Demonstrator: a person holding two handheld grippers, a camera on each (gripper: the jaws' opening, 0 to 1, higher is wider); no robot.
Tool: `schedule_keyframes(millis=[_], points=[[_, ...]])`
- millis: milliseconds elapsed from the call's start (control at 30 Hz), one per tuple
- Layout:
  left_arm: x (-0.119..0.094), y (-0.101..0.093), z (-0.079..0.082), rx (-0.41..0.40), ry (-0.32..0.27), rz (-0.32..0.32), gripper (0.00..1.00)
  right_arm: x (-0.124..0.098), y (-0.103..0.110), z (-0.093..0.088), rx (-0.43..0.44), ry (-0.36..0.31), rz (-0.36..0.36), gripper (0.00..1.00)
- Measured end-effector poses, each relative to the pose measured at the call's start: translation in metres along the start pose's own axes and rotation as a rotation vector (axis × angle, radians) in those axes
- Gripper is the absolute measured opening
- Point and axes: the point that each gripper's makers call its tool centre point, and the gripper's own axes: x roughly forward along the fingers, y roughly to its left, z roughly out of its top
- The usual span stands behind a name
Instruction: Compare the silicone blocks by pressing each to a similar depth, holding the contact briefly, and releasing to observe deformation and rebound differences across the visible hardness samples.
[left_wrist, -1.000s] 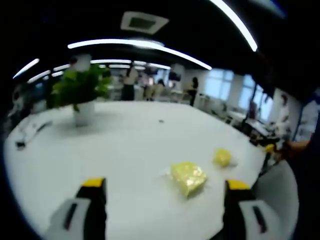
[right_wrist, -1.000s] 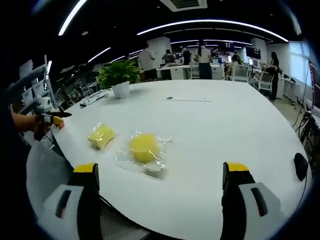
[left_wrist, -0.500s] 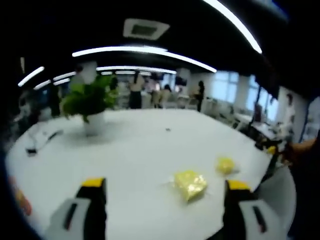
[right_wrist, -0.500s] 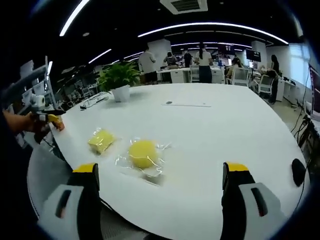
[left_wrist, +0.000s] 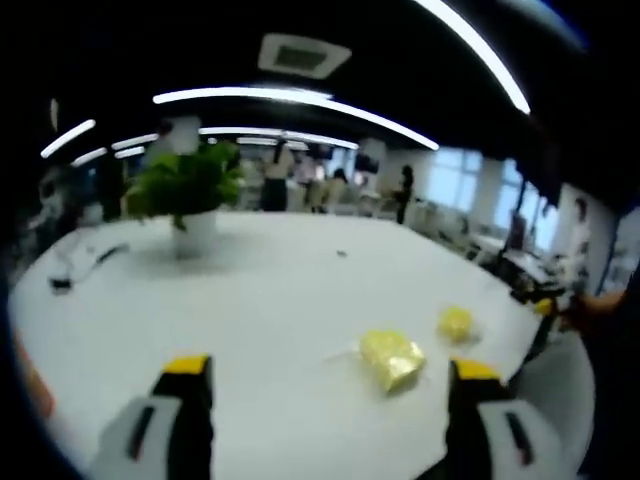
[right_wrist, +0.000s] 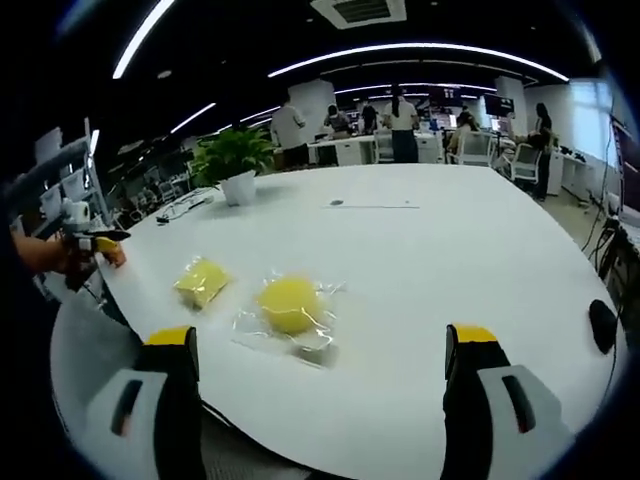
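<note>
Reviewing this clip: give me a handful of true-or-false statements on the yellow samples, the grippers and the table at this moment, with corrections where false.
1. Both yellow samples lie in clear plastic wrap on the white table. True.
2. The right gripper is pressing the round sample. False: its jaws stand wide apart, short of the sample, touching nothing.
3. A potted plant stands at the table's far side. True.
4. The left gripper is shut on the flatter sample. False: it is open, the sample lying beyond it.
5. The two samples are stacked. False: they lie side by side, apart.
</note>
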Motion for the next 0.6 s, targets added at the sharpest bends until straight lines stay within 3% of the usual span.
schedule_keyframes(millis=[100, 233, 600], points=[[0.004, -0.001, -0.001, 0.007, 0.019, -0.021, 1.0, 0.0, -0.005, 0.002, 0.02, -0.014, -0.032, 0.96], [0.007, 0.0, 0.004, -0.004, 0.008, -0.026, 1.0, 0.001, -0.001, 0.006, 0.027, -0.015, -0.03, 0.96], [0.015, 0.005, -0.001, -0.009, 0.024, -0.033, 1.0, 0.0, -0.002, 0.012, 0.006, -0.003, -0.033, 0.96]])
